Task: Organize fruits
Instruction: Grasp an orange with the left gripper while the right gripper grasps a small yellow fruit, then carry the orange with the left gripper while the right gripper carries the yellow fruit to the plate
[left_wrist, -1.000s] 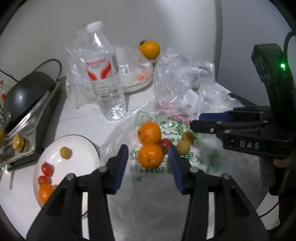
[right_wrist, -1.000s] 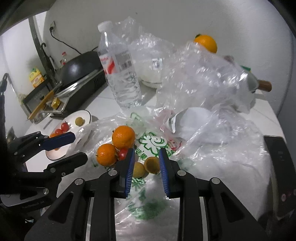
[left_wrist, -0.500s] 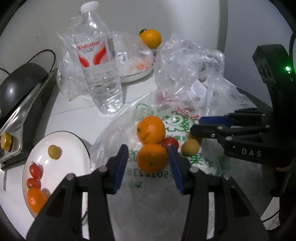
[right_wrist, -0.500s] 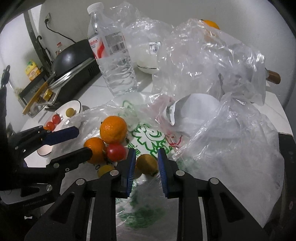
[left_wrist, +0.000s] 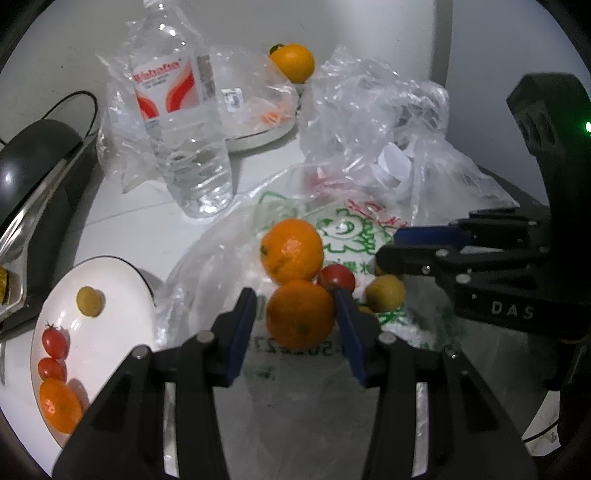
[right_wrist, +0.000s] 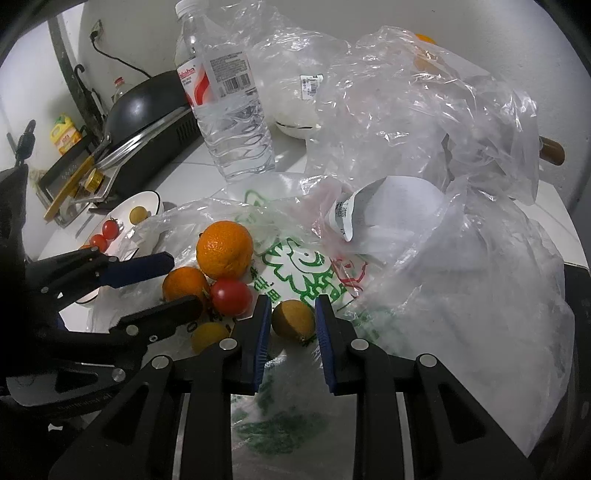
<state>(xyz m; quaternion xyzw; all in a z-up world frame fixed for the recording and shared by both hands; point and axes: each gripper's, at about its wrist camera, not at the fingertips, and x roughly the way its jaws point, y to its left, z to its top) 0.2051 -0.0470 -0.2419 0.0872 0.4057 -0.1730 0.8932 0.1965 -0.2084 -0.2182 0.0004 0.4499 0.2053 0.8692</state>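
A: Since a second ago the left tool (left_wrist: 295, 314) has dropped closer, and now straddles the near orange (left_wrist: 300, 314).

B: Half-open; right pad touching, left pad still clear. And the right tool (right_wrist: 291, 325)?

A: Narrow, clamped on the small yellow fruit (right_wrist: 293, 319) atop the printed bag (right_wrist: 314, 269).

B: I'd centre the orange, squeeze gently, then lift both toward the plate (left_wrist: 110, 266).
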